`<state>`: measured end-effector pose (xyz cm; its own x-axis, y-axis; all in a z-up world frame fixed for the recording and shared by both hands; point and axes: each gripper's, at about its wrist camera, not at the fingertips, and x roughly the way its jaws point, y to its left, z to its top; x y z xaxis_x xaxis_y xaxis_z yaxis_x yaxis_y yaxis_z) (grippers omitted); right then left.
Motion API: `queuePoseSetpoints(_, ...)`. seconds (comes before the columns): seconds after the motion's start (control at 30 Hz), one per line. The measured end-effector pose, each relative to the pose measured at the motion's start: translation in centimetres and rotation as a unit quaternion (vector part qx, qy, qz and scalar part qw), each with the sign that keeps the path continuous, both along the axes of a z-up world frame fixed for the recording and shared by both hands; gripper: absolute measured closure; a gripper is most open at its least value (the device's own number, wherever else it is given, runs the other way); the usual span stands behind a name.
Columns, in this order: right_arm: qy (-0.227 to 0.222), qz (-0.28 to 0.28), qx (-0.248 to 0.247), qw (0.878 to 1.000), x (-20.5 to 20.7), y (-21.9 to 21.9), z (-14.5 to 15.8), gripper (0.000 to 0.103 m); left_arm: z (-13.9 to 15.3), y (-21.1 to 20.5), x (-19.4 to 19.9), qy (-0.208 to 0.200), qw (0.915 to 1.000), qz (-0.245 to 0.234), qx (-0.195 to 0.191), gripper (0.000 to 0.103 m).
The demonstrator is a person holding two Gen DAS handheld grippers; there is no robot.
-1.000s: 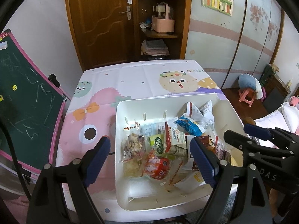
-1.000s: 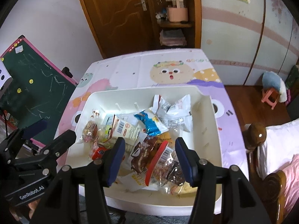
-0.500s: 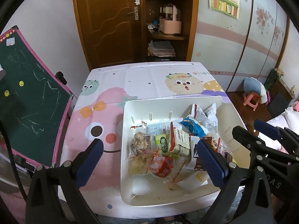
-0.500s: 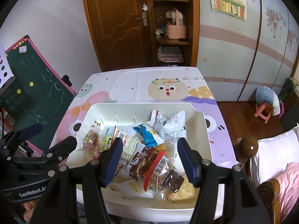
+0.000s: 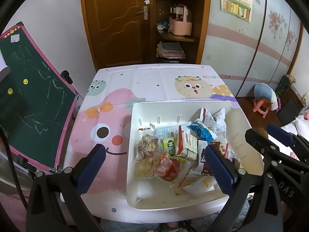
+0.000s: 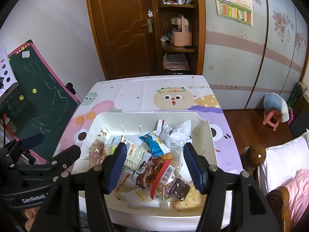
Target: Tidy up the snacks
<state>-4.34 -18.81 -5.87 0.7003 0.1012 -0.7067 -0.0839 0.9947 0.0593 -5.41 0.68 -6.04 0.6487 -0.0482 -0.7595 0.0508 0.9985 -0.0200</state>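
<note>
White bin [image 5: 133,135] on a desk [image 5: 146,81] whose cloth is white with pink, yellow and purple cartoon monsters and dots. Blue packet [image 6: 154,145], red-labelled pack [image 5: 170,169], brown cake wrapper [image 6: 148,171].

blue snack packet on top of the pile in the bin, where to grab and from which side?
Grip the blue snack packet across its narrow width at mid-body, coming from above. It lies flat and slanted on top of the other packs in the white bin, unburied, so I'd turn the fingers to straddle its long edges. The open right hand-held gripper looks nearest.
</note>
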Motion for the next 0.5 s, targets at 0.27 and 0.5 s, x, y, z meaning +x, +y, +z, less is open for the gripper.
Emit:
queuePoseSetpoints(0.27, -0.003, 0.0, 0.001, 1.0, -0.22, 0.2, 0.22, 0.042, 0.01, 0.33, -0.1, 0.001, 0.9999, 0.011, -0.003, 0.001)
queuePoseSetpoints(0.5, -0.002, 0.0, 0.002, 1.0, -0.57, 0.46, 0.47, 0.042, -0.14, 0.41, -0.24, 0.004, 0.9999, 0.013, -0.005, 0.001)
